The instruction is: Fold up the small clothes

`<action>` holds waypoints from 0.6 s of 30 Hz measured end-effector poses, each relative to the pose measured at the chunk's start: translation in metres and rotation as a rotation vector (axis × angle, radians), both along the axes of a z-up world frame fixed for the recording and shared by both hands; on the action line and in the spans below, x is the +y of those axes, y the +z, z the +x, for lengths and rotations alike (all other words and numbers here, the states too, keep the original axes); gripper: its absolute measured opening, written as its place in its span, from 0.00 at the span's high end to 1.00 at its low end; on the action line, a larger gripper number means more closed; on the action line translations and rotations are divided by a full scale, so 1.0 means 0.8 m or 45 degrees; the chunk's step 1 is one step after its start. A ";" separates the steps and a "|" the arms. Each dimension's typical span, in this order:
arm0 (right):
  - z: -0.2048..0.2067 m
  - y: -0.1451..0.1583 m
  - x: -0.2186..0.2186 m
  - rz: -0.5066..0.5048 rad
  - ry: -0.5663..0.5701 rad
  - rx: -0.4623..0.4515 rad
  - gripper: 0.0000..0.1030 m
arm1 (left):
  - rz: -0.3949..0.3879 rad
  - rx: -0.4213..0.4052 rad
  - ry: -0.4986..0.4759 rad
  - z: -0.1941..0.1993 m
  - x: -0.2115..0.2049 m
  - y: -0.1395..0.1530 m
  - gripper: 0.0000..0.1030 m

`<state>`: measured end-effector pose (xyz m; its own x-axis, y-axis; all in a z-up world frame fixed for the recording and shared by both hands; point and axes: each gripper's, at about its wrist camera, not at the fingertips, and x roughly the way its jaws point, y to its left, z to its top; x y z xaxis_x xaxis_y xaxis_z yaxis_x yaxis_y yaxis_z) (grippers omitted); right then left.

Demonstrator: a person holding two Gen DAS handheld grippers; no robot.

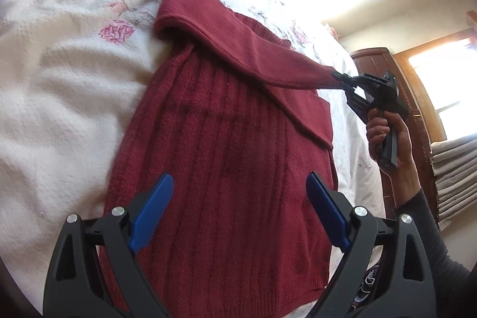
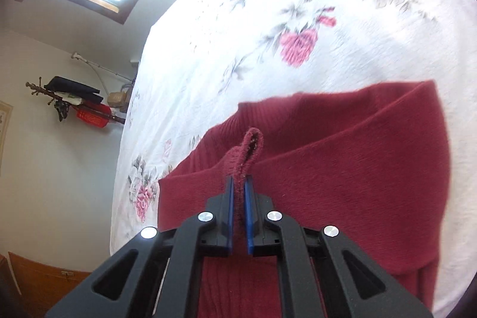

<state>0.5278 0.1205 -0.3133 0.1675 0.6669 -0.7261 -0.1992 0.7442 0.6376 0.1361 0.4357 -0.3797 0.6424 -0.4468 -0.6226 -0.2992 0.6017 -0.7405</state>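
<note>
— Any bins or baskets holding things on your side?

— The only one I can make out is a small woven basket (image 2: 117, 100) against the far wall, too small for me to tell what is in it. The dark red sweater (image 1: 220, 157) lies flat on the white floral bedspread (image 1: 59, 79), ribbed body toward me.

— And your tools?

— My left gripper (image 1: 240, 198) hangs over the lower part of the sweater with its blue pads (image 1: 152, 210) spread wide apart, gripping nothing. My right gripper (image 2: 238, 198) is pinched together on the cuff (image 2: 252, 145) of one sleeve (image 1: 238, 49); a loop of the cuff pokes out past the pad tips. That sleeve is drawn across the upper body of the sweater, stretched out toward the bed's right edge. A hand (image 1: 387, 136) holds the right gripper's handle.
</note>
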 end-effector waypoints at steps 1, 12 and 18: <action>0.002 0.005 -0.016 -0.008 -0.020 -0.014 0.94 | 0.002 -0.014 0.002 0.004 0.003 0.005 0.13; 0.017 -0.040 -0.128 -0.092 -0.132 0.044 0.94 | -0.093 -0.150 -0.036 0.132 0.064 0.054 0.13; 0.015 -0.056 -0.148 -0.091 -0.163 0.063 0.94 | -0.242 -0.140 -0.051 0.223 0.084 0.049 0.13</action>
